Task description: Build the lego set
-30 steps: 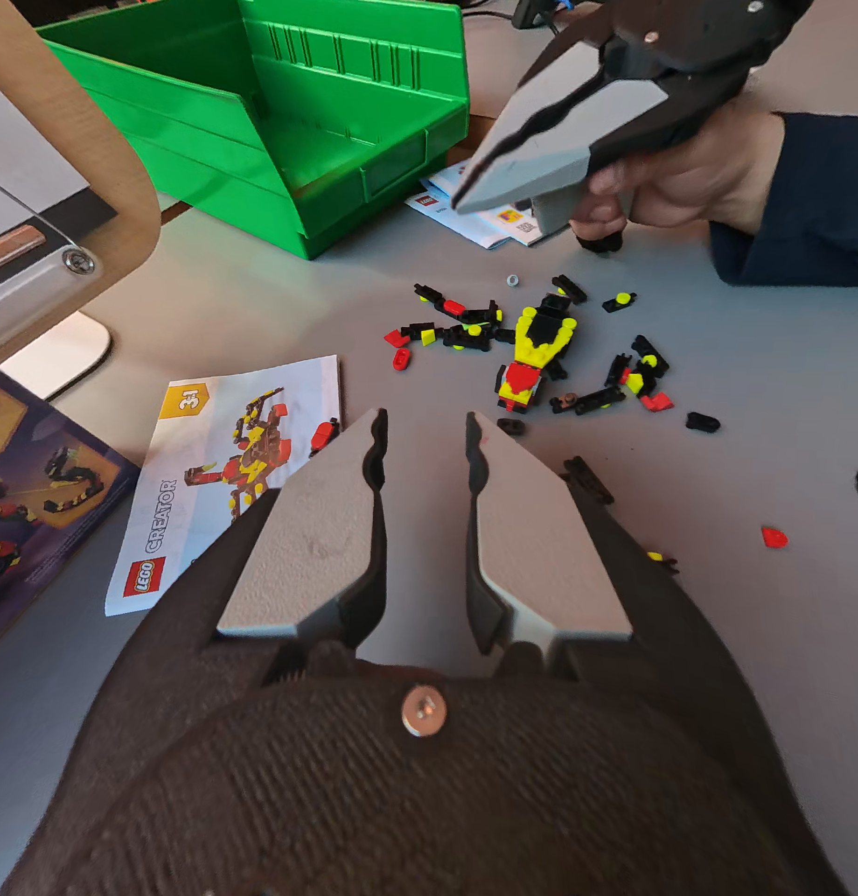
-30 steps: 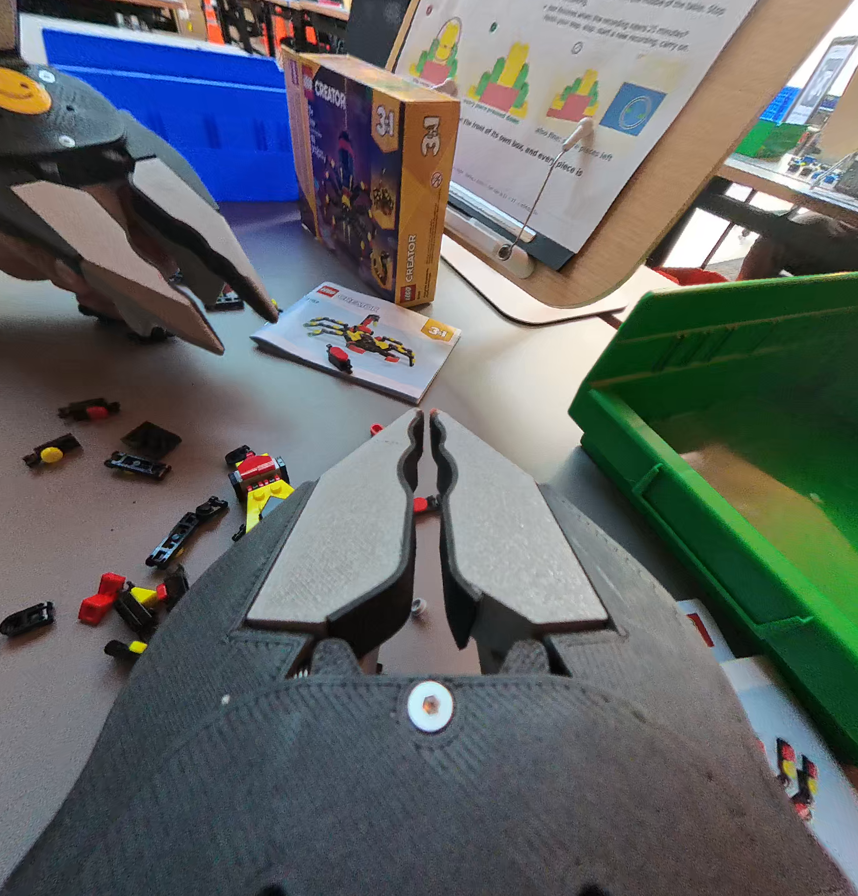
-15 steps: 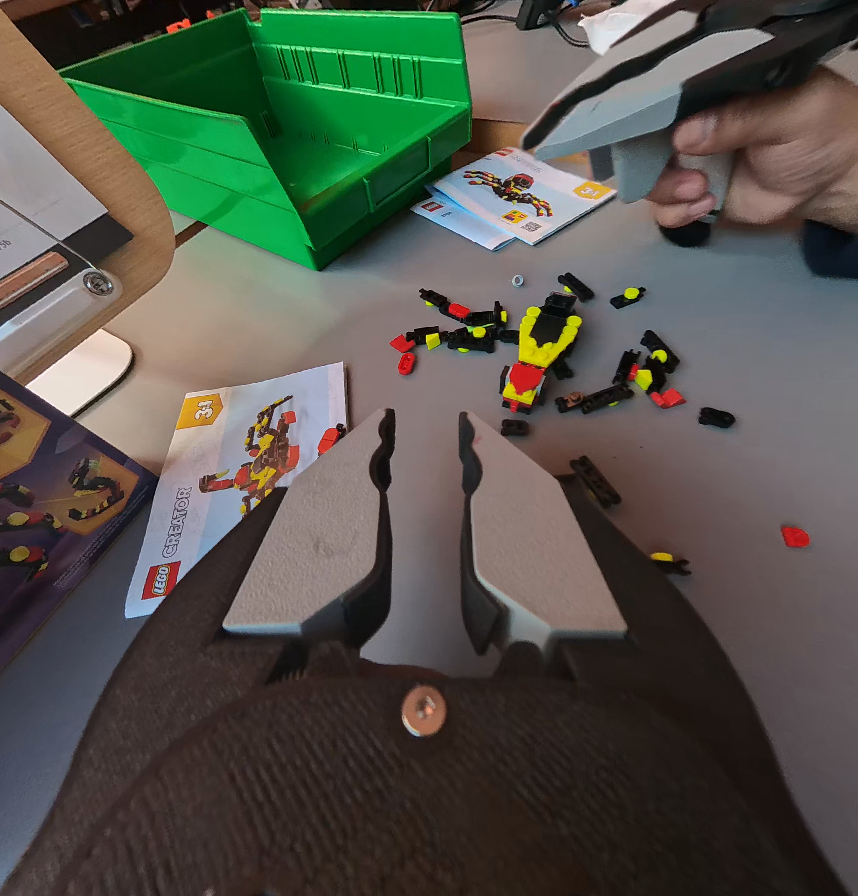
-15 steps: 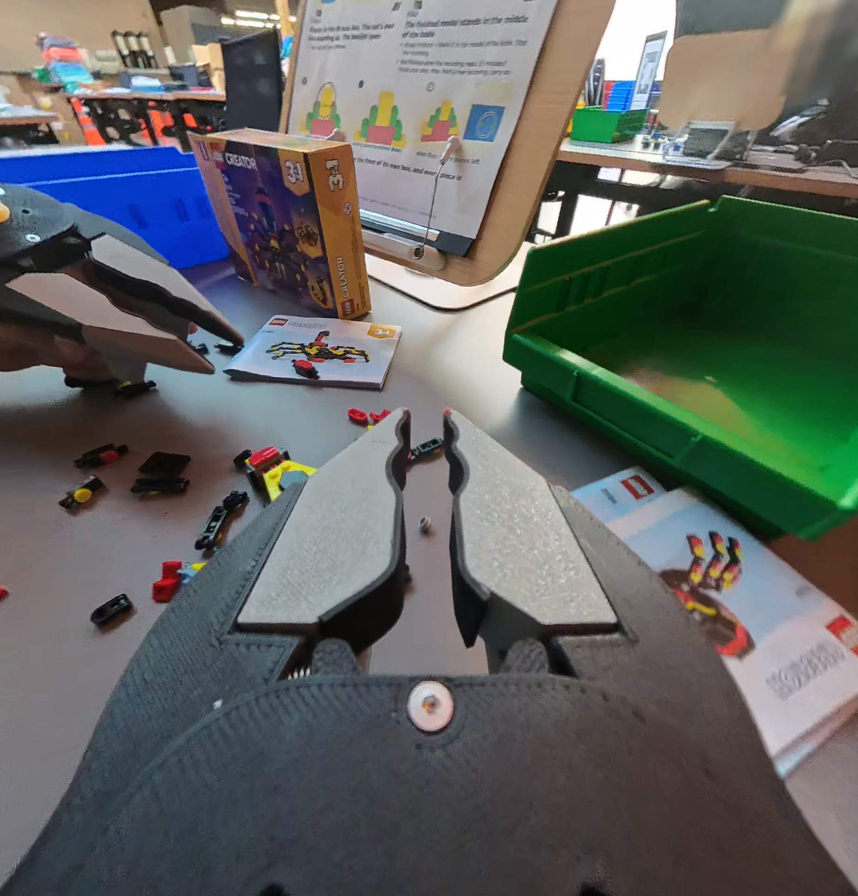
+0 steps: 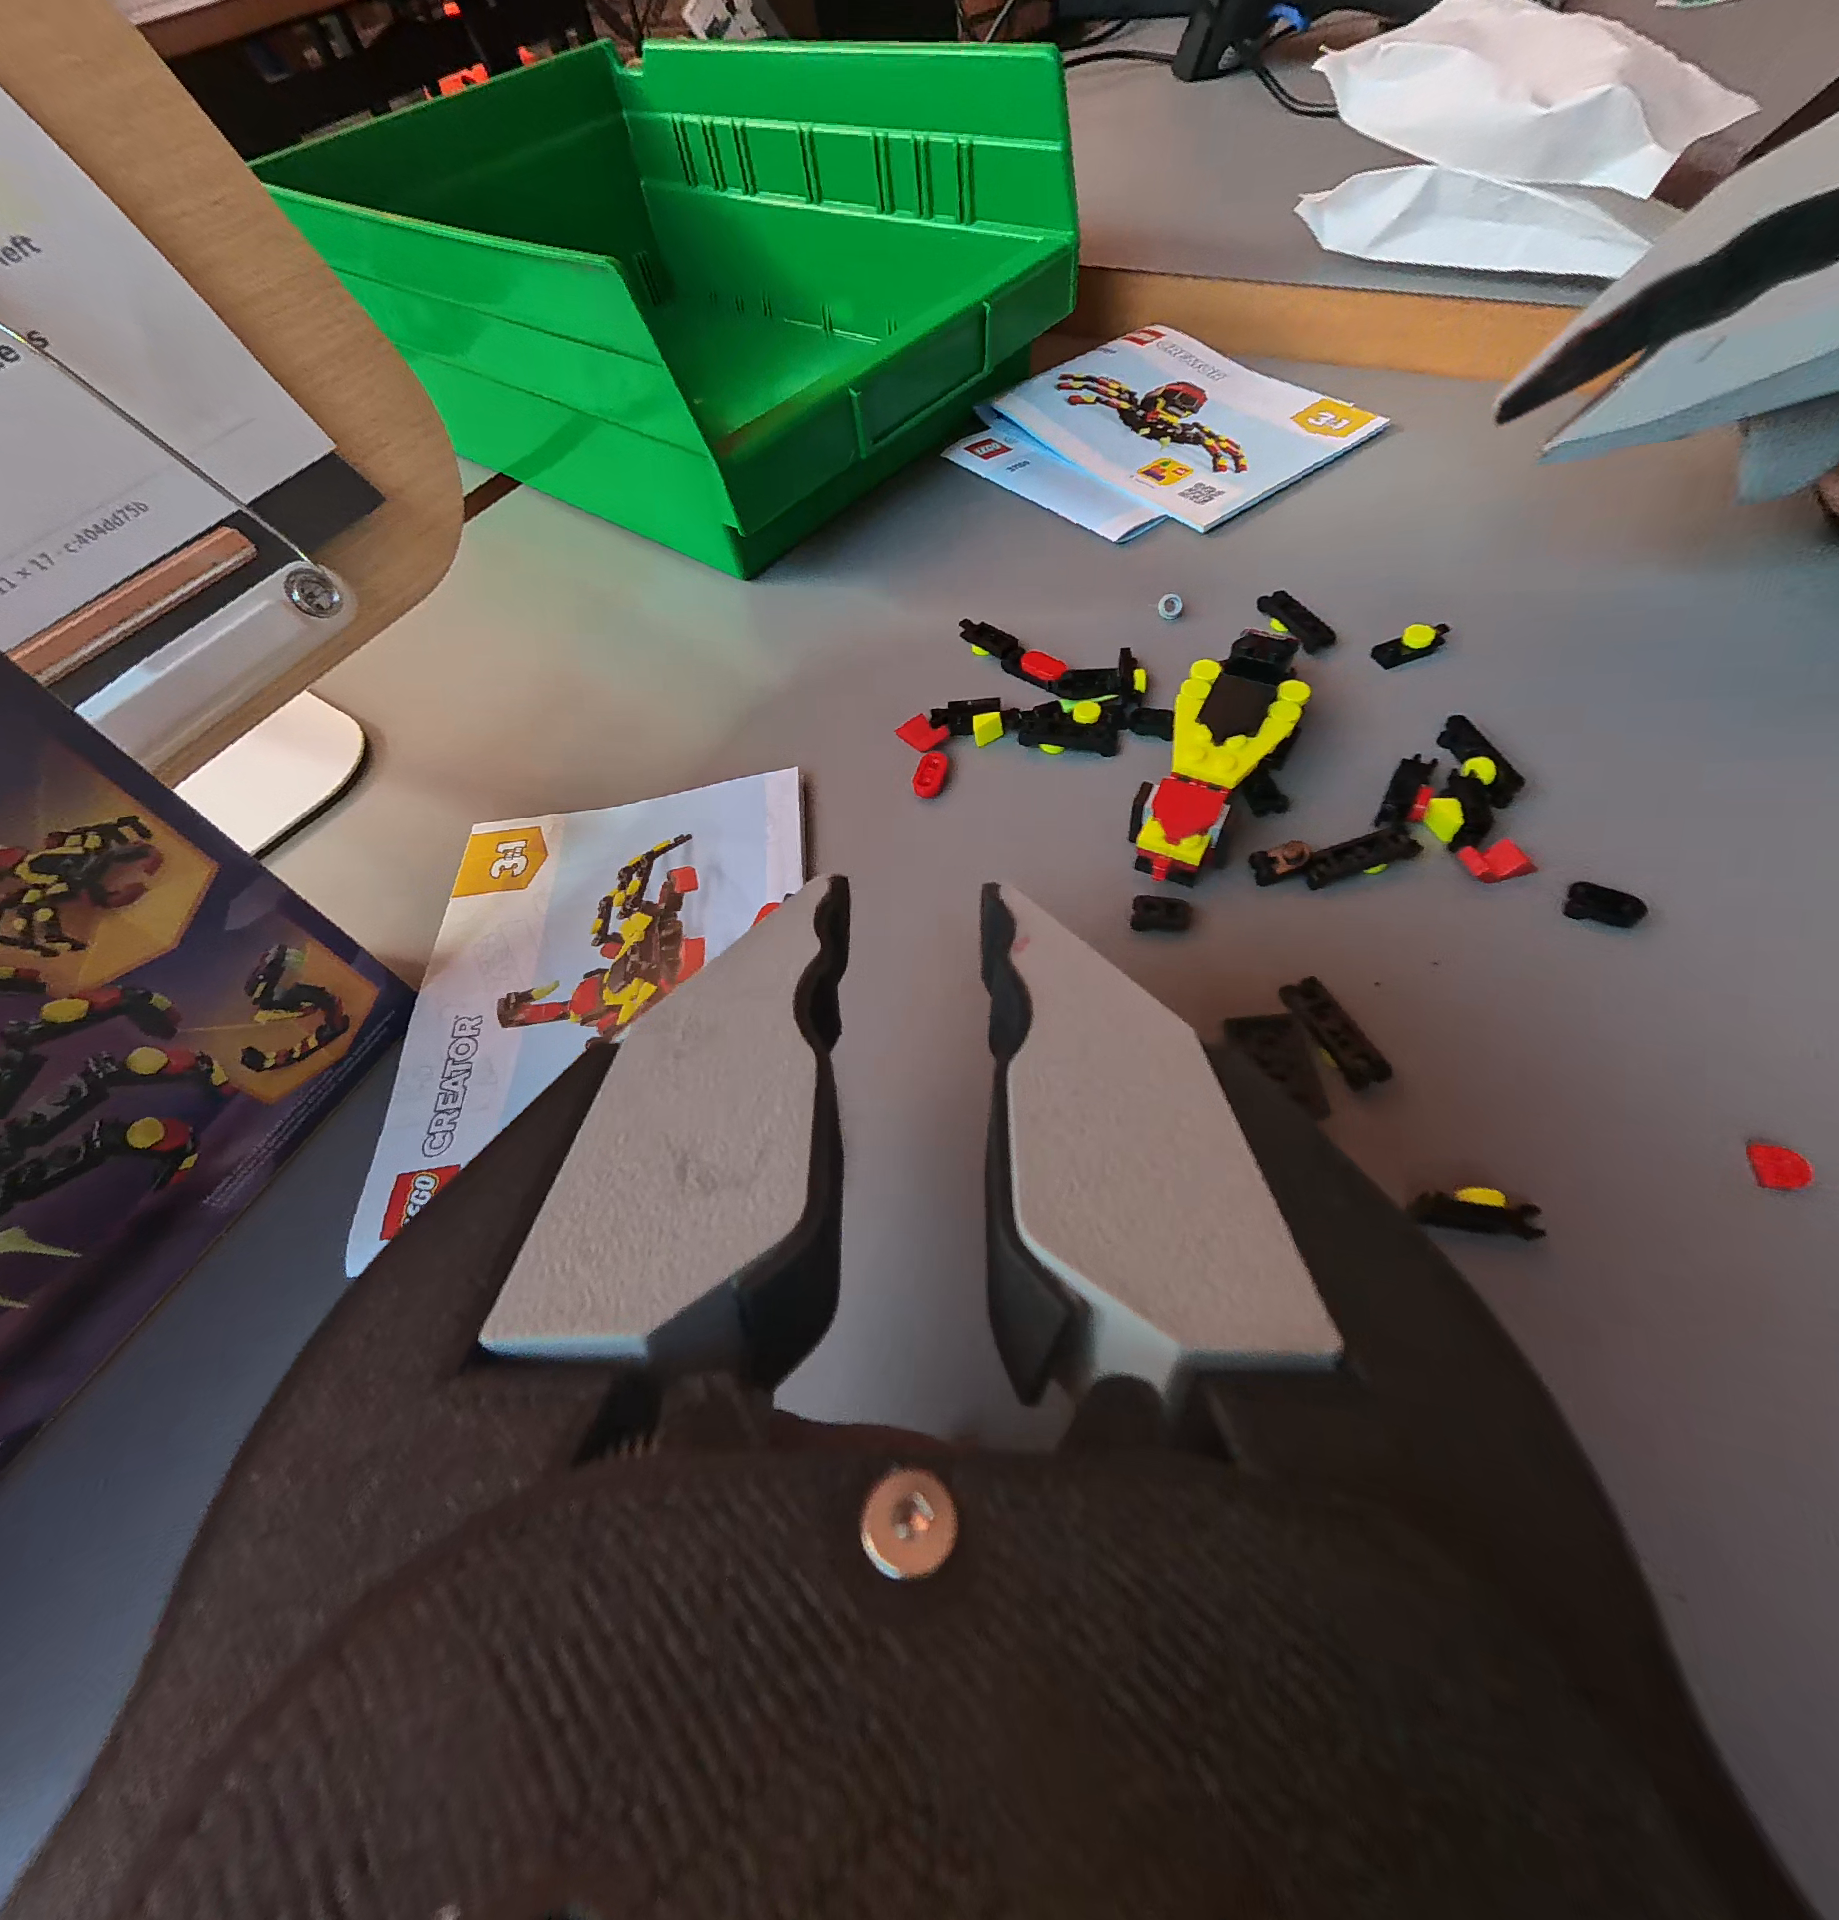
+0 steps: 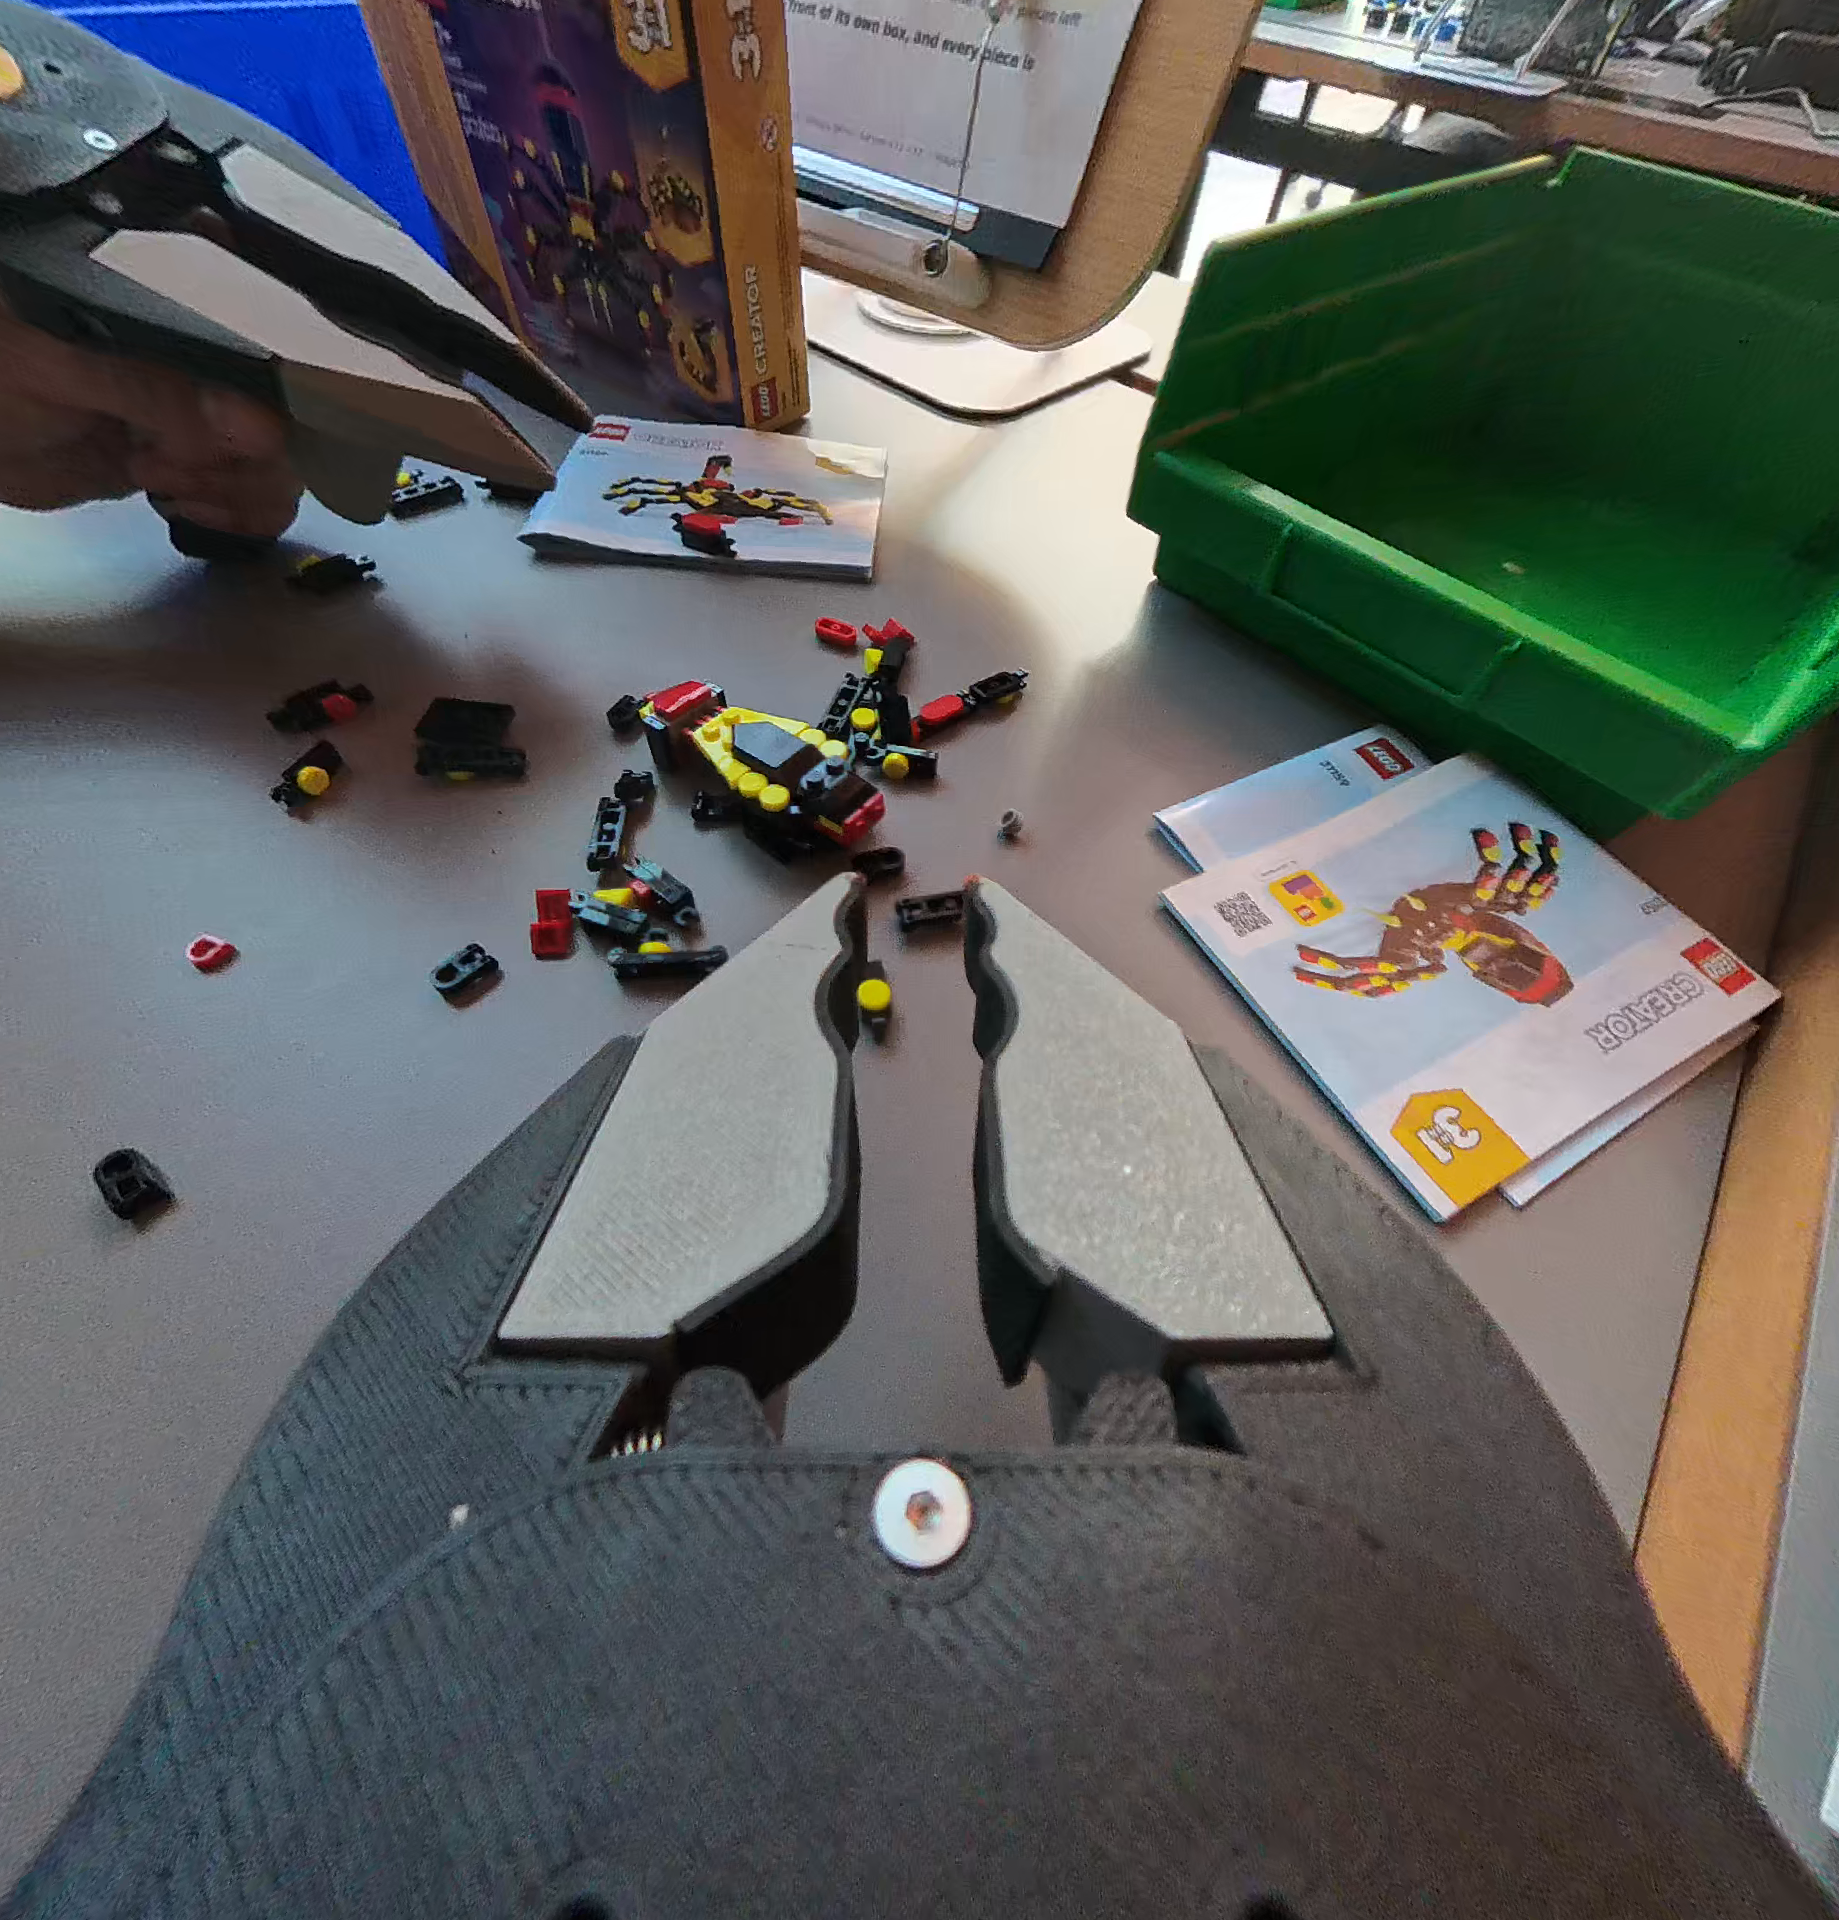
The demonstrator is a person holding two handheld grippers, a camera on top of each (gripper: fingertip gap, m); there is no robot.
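The half-built yellow, red and black brick model (image 6: 759, 764) is lying on the grey table (image 6: 167, 1039) amid loose black, red and yellow pieces (image 6: 603, 914). The right gripper (image 6: 910, 888) is hovering just short of it, jaws slightly parted and gripping nothing, with a black piece with a yellow stud (image 6: 873, 995) lying between them on the table. The left gripper (image 5: 913, 896) is hanging, parted and bare, beside an instruction booklet (image 5: 541, 935), with the green bin (image 5: 749, 301) beyond.

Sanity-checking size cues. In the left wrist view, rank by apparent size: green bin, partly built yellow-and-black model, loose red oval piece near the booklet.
1. green bin, by far the largest.
2. partly built yellow-and-black model.
3. loose red oval piece, smallest.
The bin lies farthest from the camera, so nearness does not blur this order.
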